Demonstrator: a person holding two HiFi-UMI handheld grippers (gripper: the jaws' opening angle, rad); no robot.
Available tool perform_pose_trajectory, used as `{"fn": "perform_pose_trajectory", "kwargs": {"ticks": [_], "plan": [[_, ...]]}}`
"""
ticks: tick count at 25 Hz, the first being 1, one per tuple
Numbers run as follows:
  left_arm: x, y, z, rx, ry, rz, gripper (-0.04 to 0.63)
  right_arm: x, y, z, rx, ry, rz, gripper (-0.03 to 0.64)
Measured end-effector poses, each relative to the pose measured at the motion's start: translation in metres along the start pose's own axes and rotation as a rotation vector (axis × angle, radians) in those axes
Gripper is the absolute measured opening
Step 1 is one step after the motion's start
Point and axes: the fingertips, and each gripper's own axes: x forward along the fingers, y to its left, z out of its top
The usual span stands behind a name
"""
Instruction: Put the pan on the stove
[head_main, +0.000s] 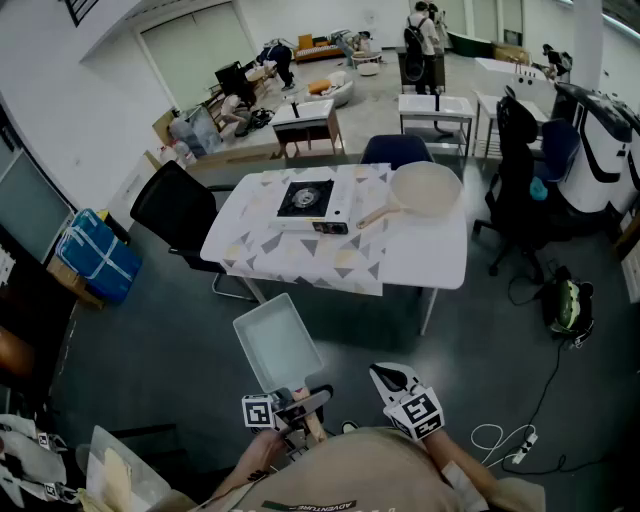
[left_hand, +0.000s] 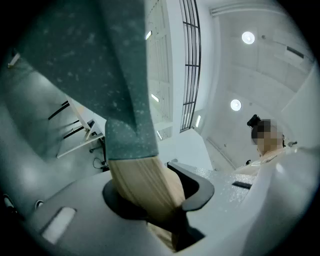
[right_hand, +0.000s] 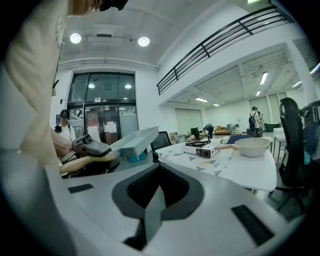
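- The left gripper (head_main: 305, 402) was clamped on the wooden handle (left_hand: 147, 185) of a rectangular grey pan (head_main: 278, 345); in the left gripper view the handle filled the gap between the jaws, with the pan's body (left_hand: 100, 65) rising above them.
- That pan hung in the air over the dark floor, close to the person and well apart from the white table (head_main: 430, 255); it touched nothing but the gripper.
- The right gripper (head_main: 388, 378) was just beside the left one; its jaws were pressed together with nothing between them.
- The portable gas stove (head_main: 305, 202) sat on a patterned cloth (head_main: 300, 250) on the table; its burner was bare.
- A round cream pan (head_main: 425, 188) rested on the table just right of the stove, its handle pointing toward the stove.
- A black chair (head_main: 175, 210) stood at the table's left end.
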Motion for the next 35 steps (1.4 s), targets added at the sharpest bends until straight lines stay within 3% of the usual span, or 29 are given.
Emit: {"fn": "perform_pose_trajectory", "kwargs": {"ticks": [6, 12, 21, 27, 35], "plan": [[-0.008, 0.007, 0.012, -0.056, 0.014, -0.013, 0.117, 0.019, 0.002, 0.012, -0.014, -0.004, -0.001, -0.002], [-0.03, 0.011, 0.018, -0.056, 0.049, -0.023, 0.117, 0.036, 0.012, 0.024, -0.032, -0.013, -0.039, -0.002], [-0.045, 0.014, 0.016, -0.107, 0.062, -0.069, 0.117, 0.047, 0.034, 0.0, -0.033, 0.022, -0.055, -0.002], [-0.039, 0.026, 0.033, -0.077, 0.095, -0.05, 0.117, 0.067, 0.012, 0.005, -0.031, 0.038, -0.063, -0.002], [-0.014, 0.05, 0.067, -0.047, 0.076, -0.003, 0.117, 0.115, -0.028, 0.013, -0.032, 0.02, 0.021, -0.002]]}}
